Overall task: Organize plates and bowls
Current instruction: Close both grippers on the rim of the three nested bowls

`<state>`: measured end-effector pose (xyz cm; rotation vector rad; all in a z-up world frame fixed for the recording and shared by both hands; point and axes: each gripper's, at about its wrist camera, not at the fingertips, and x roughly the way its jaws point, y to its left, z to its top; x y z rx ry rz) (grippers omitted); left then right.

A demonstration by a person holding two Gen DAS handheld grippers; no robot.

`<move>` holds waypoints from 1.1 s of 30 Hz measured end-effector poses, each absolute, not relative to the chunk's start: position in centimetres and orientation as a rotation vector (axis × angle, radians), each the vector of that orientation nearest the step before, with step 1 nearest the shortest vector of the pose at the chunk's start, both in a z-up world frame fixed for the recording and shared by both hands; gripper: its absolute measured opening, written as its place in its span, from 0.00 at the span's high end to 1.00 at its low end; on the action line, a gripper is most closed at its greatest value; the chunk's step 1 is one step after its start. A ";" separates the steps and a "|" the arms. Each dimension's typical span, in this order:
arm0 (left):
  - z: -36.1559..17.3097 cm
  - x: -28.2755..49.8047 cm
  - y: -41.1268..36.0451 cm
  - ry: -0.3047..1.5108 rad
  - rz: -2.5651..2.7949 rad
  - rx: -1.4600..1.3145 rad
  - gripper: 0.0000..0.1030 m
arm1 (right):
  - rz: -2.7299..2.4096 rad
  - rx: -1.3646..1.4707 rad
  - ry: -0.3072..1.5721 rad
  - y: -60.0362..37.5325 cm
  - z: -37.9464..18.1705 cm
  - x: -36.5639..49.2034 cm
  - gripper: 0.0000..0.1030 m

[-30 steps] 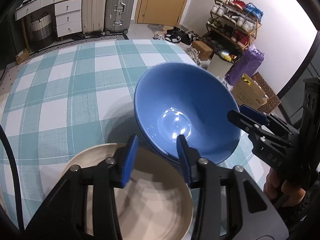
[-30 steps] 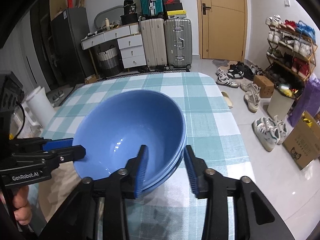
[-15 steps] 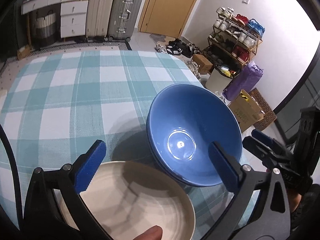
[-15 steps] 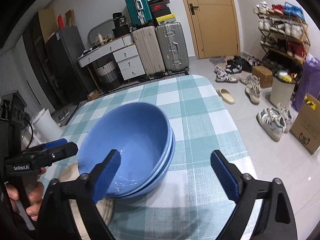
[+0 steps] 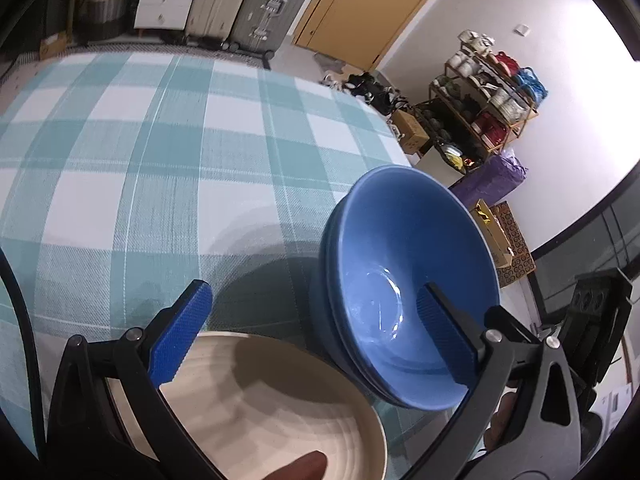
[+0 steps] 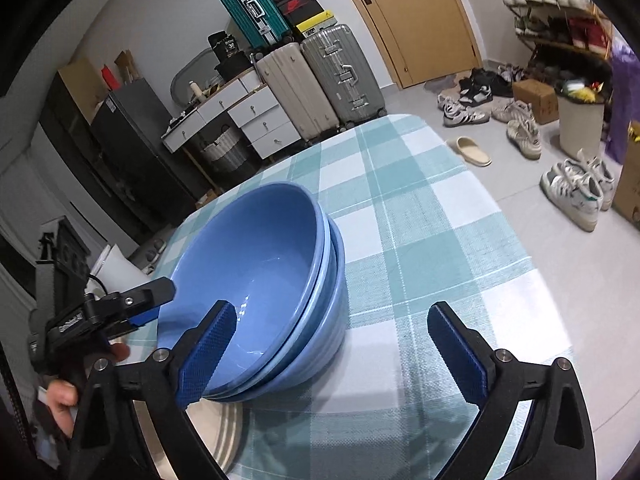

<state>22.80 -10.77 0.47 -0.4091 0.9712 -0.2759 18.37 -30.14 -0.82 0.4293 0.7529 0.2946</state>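
Blue bowls (image 5: 404, 280) are nested in a stack, upright on the checked worktop (image 5: 160, 152), with the cream ribbed plate (image 5: 272, 408) just beside the stack on its near-left; in the right wrist view the plate edge (image 6: 224, 428) looks tucked slightly under the stack's rim, contact unclear. Left hand-held gripper (image 5: 316, 332) has just been opening and now stands wide apart, nothing clamped; it hangs over the gap between plate and stack, one pad over the bowl interior. Right hand-held gripper (image 6: 340, 356) has also just spread apart, empty, straddling the stack's near-right rim without pressing it. The step looks like a release after stacking: best to lift both tools straight clear so no pad catches a rim and tips the stack. The stack sits near the worktop's edge on its far-right side, so a sideways nudge is risky. A fingertip (image 5: 300, 466) shows over the plate's near side. Suitcases, drawers and a shoe rack stand well beyond the stack, no obstruction.
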 end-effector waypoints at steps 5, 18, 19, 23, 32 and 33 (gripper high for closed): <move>-1.0 24.1 -10.9 1.010 -0.303 -0.445 0.15 | 0.325 0.436 0.772 -29.7 -1.4 18.9 0.23; -1.2 24.5 -13.4 0.995 -0.359 -0.357 0.73 | 0.381 0.406 0.760 -28.3 -1.1 19.0 0.50; -1.2 24.5 -13.6 0.995 -0.348 -0.336 0.75 | 0.380 0.400 0.757 -28.2 -1.0 19.0 0.52; -1.1 24.6 -13.8 0.993 -0.341 -0.317 0.75 | 0.353 0.368 0.739 -27.9 -0.7 18.8 0.55; -0.6 24.3 -13.8 0.972 -0.345 -0.287 0.75 | 0.332 0.354 0.716 -27.9 -0.1 18.4 0.56; -0.4 24.1 -13.7 0.969 -0.346 -0.286 0.75 | 0.330 0.352 0.715 -27.9 -0.1 18.5 0.56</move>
